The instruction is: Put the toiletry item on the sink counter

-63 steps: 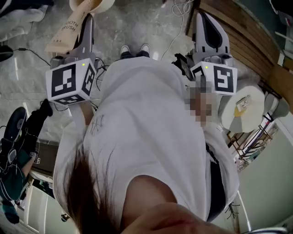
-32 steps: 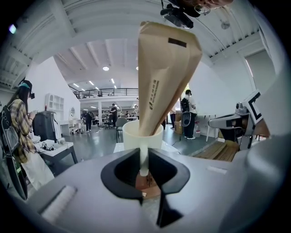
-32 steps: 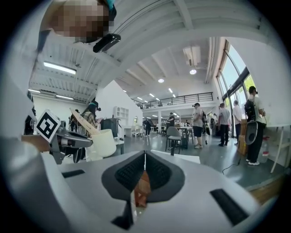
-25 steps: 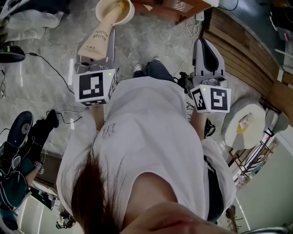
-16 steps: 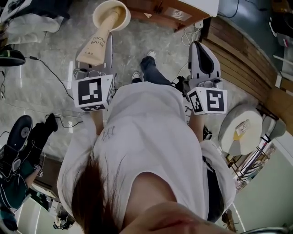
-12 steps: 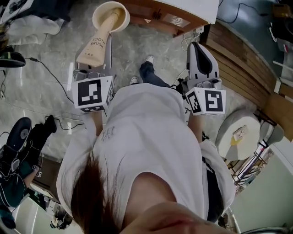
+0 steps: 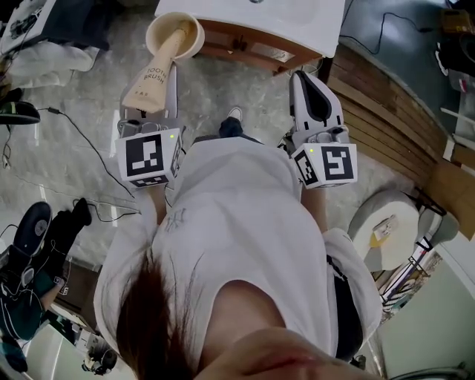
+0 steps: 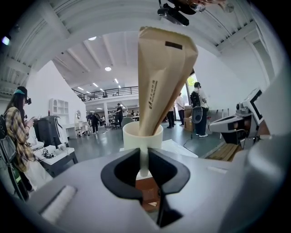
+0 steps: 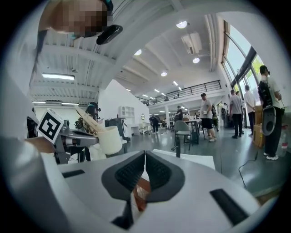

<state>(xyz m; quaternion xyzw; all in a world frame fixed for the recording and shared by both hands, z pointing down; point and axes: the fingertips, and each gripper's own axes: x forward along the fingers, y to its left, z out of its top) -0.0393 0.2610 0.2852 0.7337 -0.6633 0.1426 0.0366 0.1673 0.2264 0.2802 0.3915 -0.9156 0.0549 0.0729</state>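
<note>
the left tongs are clamped on the thin white handle of a cream cup, which sits just past their tips. a brown paper toothbrush packet stands in the cup, narrow end down, and leans back over the tongs. in the head view the packet lies along the top of the left tongs, with the cup at their far end.

the right tongs have their ribbed jaws pressed together with nothing between them. in the head view they point forward, level with the left pair and well apart from it, the person's white shirt between the two.

the white sink counter is ahead of both tongs, with a wooden front under its top. the cup is close by the counter's left front corner; whether it is over the top or just short of it cannot be told. from the left gripper view the white top shows just beyond the cup.

to the right of the right tongs run wooden boards. to the left of the left tongs a black cable trails over the grey floor.
</note>
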